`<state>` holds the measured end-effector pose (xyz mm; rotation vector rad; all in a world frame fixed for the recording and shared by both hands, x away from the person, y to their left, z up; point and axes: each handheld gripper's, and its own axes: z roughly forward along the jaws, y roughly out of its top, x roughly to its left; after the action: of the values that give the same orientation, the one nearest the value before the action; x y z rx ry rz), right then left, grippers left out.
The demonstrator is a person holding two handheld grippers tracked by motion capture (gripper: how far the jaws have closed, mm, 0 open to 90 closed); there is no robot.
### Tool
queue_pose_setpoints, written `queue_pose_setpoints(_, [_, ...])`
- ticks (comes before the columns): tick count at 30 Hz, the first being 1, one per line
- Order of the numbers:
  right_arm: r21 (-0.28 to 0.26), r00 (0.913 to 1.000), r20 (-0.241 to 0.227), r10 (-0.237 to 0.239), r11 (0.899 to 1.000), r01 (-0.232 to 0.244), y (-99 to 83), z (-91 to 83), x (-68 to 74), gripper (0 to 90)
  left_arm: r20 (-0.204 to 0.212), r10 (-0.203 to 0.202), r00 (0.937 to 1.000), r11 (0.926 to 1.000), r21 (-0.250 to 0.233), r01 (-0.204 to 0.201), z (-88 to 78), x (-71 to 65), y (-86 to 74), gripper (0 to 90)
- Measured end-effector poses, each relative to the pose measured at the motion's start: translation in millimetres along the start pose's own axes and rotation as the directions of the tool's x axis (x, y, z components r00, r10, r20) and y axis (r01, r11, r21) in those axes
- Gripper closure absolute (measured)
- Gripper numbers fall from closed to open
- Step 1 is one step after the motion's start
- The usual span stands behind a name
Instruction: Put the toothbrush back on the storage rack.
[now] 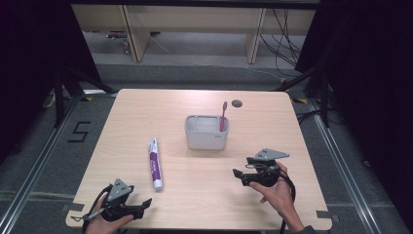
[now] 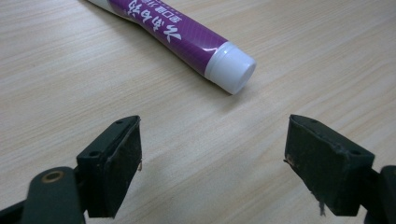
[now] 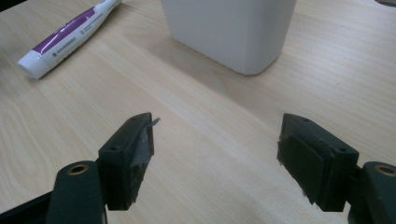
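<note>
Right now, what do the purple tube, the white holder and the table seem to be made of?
Purple tube: probably soft plastic, glossy, with a matte white screw cap. White holder: looks like smooth matte plastic, though ceramic is possible. Table: pale wood-grain top, likely laminate, because the grain lines look flat and even.

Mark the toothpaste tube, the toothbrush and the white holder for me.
toothpaste tube (image 1: 154,163), high view, middle of its purple body.
toothbrush (image 1: 223,116), high view, pink handle above the rim.
white holder (image 1: 205,140), high view, front wall.
</note>
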<state>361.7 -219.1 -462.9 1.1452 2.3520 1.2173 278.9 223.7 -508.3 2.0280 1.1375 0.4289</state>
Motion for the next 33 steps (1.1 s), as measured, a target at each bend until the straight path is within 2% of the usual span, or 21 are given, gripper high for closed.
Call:
queue_pose_setpoints(2, [0.013,1.0000,0.003,-0.004,1.000,0.004,-2.6,-0.2,-0.1,27.3,-0.001,0.011,0.9999,0.9998,0.015,-0.011,-1.7,1.1,0.3,18.4])
queue_pose_setpoints(4, [0.014,0.9999,-0.012,0.004,1.000,-0.004,-5.4,1.7,1.2,27.1,-0.002,-0.003,1.0000,1.0000,0.003,0.003,-1.0,-0.1,-0.1,18.4])
queue_pose_setpoints(5, [0.025,0.9997,0.003,-0.026,0.999,0.026,-5.8,0.7,0.4,26.9,-0.004,-0.005,1.0000,1.0000,0.005,0.005,-0.8,-0.4,-0.1,18.4])
queue_pose_setpoints(6, [0.034,1.0000,-0.001,0.003,0.999,-0.003,-7.2,0.1,3.4,26.8,-0.004,-0.005,1.0000,1.0000,0.004,0.005,-0.7,-0.3,-0.1,18.3])
queue_pose_setpoints(7, [0.031,0.9999,-0.002,-0.017,0.999,0.017,-7.5,0.2,2.4,26.8,-0.001,-0.002,1.0000,1.0000,0.005,0.002,-0.8,-0.1,-0.1,18.4])
queue_pose_setpoints(11, [0.032,0.9998,-0.017,-0.014,0.999,0.014,-9.7,0.0,5.6,24.4,0.006,0.017,0.9998,0.9999,0.000,-0.017,-0.6,0.9,-0.8,18.3])
queue_pose_setpoints(12, [0.042,0.9999,-0.010,-0.014,0.999,0.014,-10.0,-0.8,7.0,24.0,0.005,-0.002,1.0000,1.0000,-0.009,0.002,0.4,-0.2,-0.8,18.3])
queue_pose_setpoints(14, [0.054,0.9999,-0.010,-0.004,0.999,0.004,-11.4,-2.5,9.3,23.9,0.002,-0.004,1.0000,1.0000,-0.006,0.004,0.4,0.0,-0.8,18.3])
queue_pose_setpoints(15, [0.040,0.9993,-0.008,-0.037,0.999,0.037,-12.1,-2.0,7.5,23.7,0.001,-0.004,1.0000,1.0000,0.008,0.004,-0.8,-0.1,-0.2,18.3])
queue_pose_setpoints(16, [0.062,0.9998,-0.021,-0.003,0.998,0.004,-13.2,-3.3,10.1,23.5,0.001,-0.005,1.0000,1.0000,0.006,0.005,-0.6,0.0,-0.3,18.3])
queue_pose_setpoints(17, [0.053,0.9996,-0.022,-0.018,0.998,0.019,-13.8,-3.4,9.3,23.4,-0.001,-0.007,1.0000,1.0000,0.005,0.007,-0.6,-0.1,-0.3,18.3])
queue_pose_setpoints(20, [0.063,0.9997,-0.024,-0.009,0.998,0.011,-17.2,-4.4,10.8,22.6,0.002,-0.007,1.0000,0.9999,0.009,0.007,-0.8,0.1,-0.3,18.2])
queue_pose_setpoints(21, [0.064,0.9990,-0.023,-0.037,0.997,0.039,-18.1,-4.4,9.3,22.4,0.001,-0.008,1.0000,1.0000,0.004,0.008,-0.5,-0.1,-0.5,18.2])
queue_pose_setpoints(22, [0.083,0.9997,-0.025,-0.005,0.997,0.007,-19.3,-5.6,11.9,22.2,0.002,-0.006,1.0000,0.9999,0.009,0.006,-1.0,0.0,-0.3,18.2])
queue_pose_setpoints(24, [0.080,0.9992,-0.031,-0.026,0.996,0.029,-22.0,-5.5,11.3,21.3,0.003,-0.005,1.0000,1.0000,0.008,0.005,-0.9,0.0,-0.3,18.2])
queue_pose_setpoints(25, [0.097,0.9994,-0.032,0.013,0.995,-0.010,-24.2,-6.6,14.4,20.1,0.003,-0.006,1.0000,1.0000,0.007,0.006,-0.9,-0.1,-0.3,18.2])
queue_pose_setpoints(27, [0.099,0.9993,-0.032,-0.022,0.995,0.025,-26.2,-7.6,12.5,20.2,0.004,-0.008,1.0000,1.0000,0.004,0.008,-0.7,0.1,-0.3,18.2])
queue_pose_setpoints(28, [0.103,0.9991,-0.042,-0.006,0.995,0.011,-27.5,-7.7,13.7,20.2,0.003,-0.010,0.9999,1.0000,-0.002,0.010,-0.1,0.1,-0.6,18.2])
queue_pose_setpoints(29, [0.092,0.9983,-0.036,-0.046,0.995,0.049,-28.2,-8.0,11.6,20.2,0.003,-0.010,0.9999,0.9999,-0.002,0.010,-0.1,0.0,-0.7,18.2])
queue_pose_setpoints(30, [0.111,0.9991,-0.042,-0.002,0.994,0.007,-30.1,-9.4,14.7,20.2,0.002,-0.009,1.0000,1.0000,0.002,0.009,-0.4,0.0,-0.7,18.2])
queue_pose_setpoints(33, [0.113,0.9989,-0.041,-0.021,0.993,0.026,-32.4,-11.2,14.6,20.2,0.000,-0.008,1.0000,1.0000,0.004,0.008,-0.7,-0.1,-0.5,18.2])
